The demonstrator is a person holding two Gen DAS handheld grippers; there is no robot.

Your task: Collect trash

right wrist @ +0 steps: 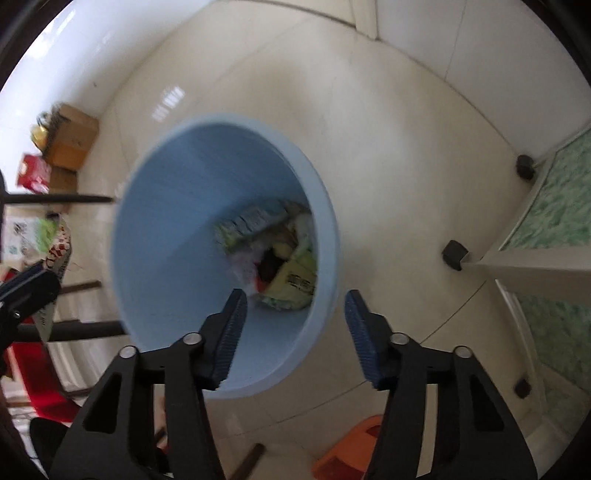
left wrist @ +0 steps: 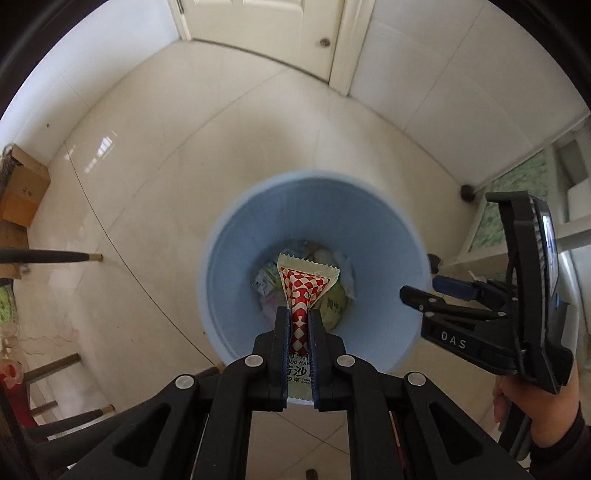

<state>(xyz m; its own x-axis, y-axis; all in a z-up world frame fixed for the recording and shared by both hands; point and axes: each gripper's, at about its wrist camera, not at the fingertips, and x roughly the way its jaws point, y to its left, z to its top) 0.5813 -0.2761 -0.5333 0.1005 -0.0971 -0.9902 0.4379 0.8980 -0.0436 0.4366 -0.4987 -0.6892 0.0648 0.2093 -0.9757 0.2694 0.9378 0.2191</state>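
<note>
Snack wrapper held over the blue bin

The red-and-white wrapper is pinched in the left hand-held gripper above the blue bin, which holds other wrappers. Only the right wrist view shows the right hand-held gripper spread wide, holding nothing, and an orange stool on the floor.

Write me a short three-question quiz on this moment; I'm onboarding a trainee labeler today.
1. True or false: the left gripper is shut on the red-and-white wrapper.
2. The wrapper hangs above: A) the cardboard box, B) the blue bin, C) the door.
3. What does the right gripper hold?

Key
1. True; its jaws pinch the wrapper.
2. B
3. Nothing; its jaws stand apart over the bin's rim.
</note>
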